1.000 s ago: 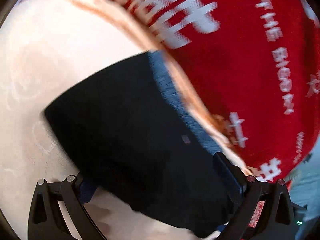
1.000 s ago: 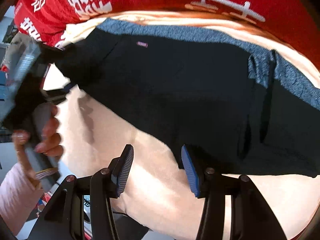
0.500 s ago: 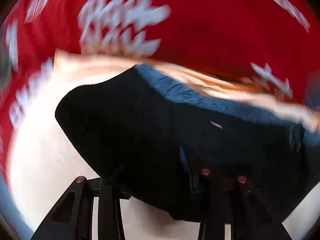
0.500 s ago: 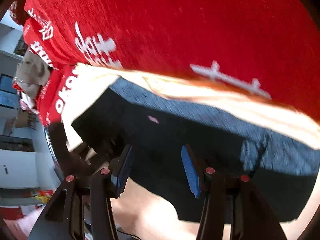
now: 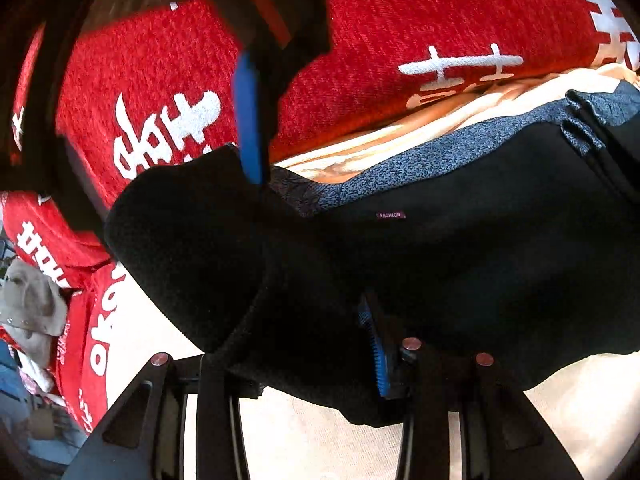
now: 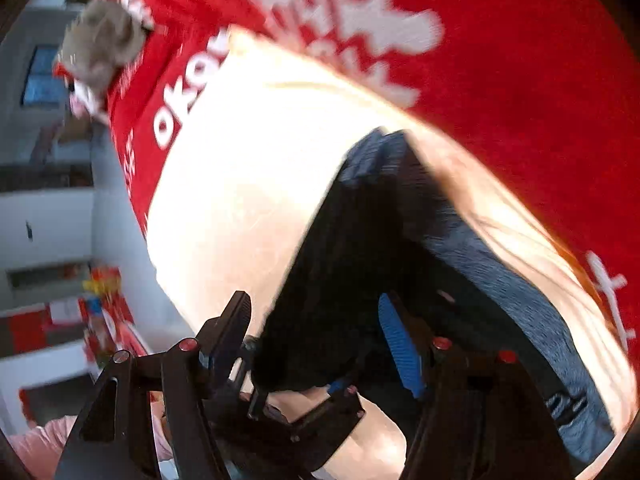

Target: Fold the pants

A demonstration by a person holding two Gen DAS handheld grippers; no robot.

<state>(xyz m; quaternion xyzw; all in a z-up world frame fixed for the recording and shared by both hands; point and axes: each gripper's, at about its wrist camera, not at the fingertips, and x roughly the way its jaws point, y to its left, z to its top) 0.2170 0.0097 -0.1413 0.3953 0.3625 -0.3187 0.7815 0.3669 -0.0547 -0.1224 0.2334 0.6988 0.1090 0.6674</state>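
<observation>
Black pants [image 5: 460, 264] with a grey-blue waistband [image 5: 440, 152] lie on a cream cloth [image 5: 580, 408]. My left gripper [image 5: 296, 344] is shut on a bunched fold of their near edge, and the cloth hides the left pad. A blue-padded finger [image 5: 248, 120] of my right gripper comes down from above onto the pants' left corner. In the right wrist view my right gripper [image 6: 316, 336] straddles that raised black fold [image 6: 340, 260]. Its jaws are opening, and the pads stand clear of the cloth.
A red blanket [image 5: 400, 40] with white characters lies under the cream cloth and behind it. A grey bundle [image 5: 32, 304] lies at the blanket's left edge. Beyond that edge are a floor and shelves [image 6: 48, 240]. A pink sleeve [image 6: 36, 440] shows at the lower left.
My left gripper went from wide open to shut on the pants' edge and rolled round. My right gripper swung left to the pants' corner above the left gripper, and its jaws widened.
</observation>
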